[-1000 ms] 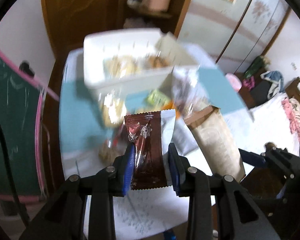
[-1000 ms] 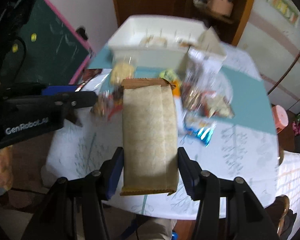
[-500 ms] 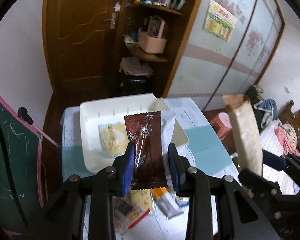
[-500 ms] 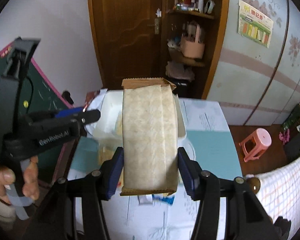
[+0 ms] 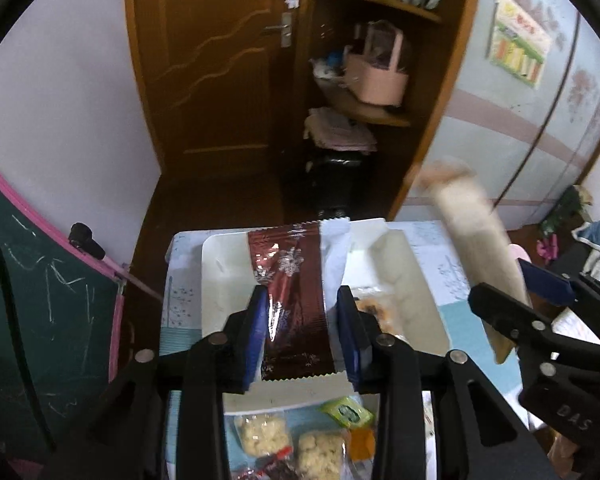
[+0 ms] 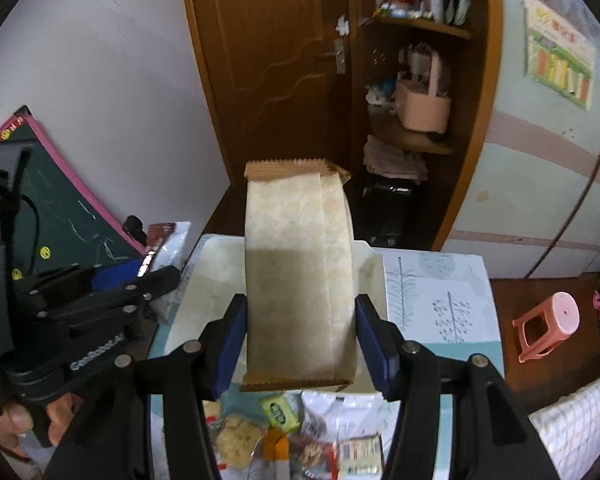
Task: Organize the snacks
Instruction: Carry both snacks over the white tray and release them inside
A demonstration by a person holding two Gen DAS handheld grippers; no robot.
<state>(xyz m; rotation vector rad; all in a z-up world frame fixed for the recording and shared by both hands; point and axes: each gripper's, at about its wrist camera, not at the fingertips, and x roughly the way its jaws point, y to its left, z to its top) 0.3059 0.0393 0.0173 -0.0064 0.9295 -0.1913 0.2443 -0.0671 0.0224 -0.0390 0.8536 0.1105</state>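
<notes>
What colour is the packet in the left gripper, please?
Dark brown packet with silvery snowflake print; left wrist view.

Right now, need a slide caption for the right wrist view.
Right gripper holds a tan snack packet above the white bin; loose snacks wait on the table below.

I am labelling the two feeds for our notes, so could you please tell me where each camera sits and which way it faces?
Left wrist: on the left tongs, looking along them over the white bin toward the door; they clamp a brown wrapper; the right tongs enter at right.
Right wrist: on the right tongs, same direction; they clamp a tan packet; the left tongs and hand show at left.
Shared: bin, door, pink basket, green sachet.
</notes>
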